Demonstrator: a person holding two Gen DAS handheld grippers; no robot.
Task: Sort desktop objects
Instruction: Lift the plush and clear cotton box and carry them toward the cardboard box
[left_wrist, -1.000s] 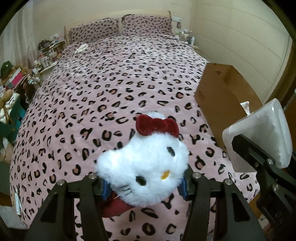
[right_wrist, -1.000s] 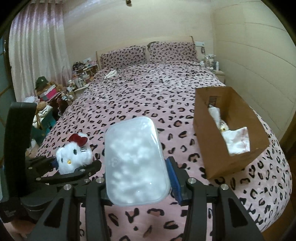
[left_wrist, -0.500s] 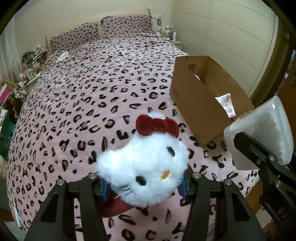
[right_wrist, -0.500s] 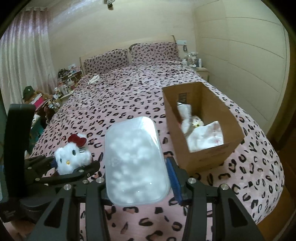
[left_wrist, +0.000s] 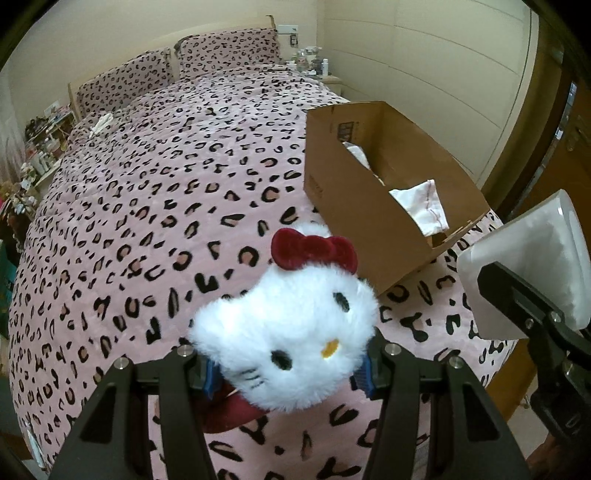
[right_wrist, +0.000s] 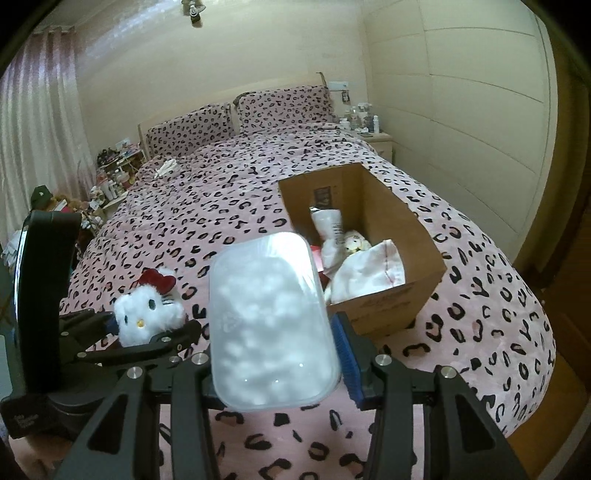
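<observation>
Both tongs are squeezing things up over the bed (right_wrist: 229, 206): the right gripper (right_wrist: 275, 363) holds a clear tub (right_wrist: 269, 325) of white fluff, the left gripper (left_wrist: 286, 369) a white plush cat (left_wrist: 288, 328). They are carried toward the cardboard box (right_wrist: 399, 295) near the bed's right edge, probably to drop them in with the cloth (right_wrist: 369, 273).

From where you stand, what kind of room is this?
A bedroom, most likely: a large bed with a leopard-print cover, two matching pillows against a headboard, and a nightstand holding small bottles beside it.
</observation>
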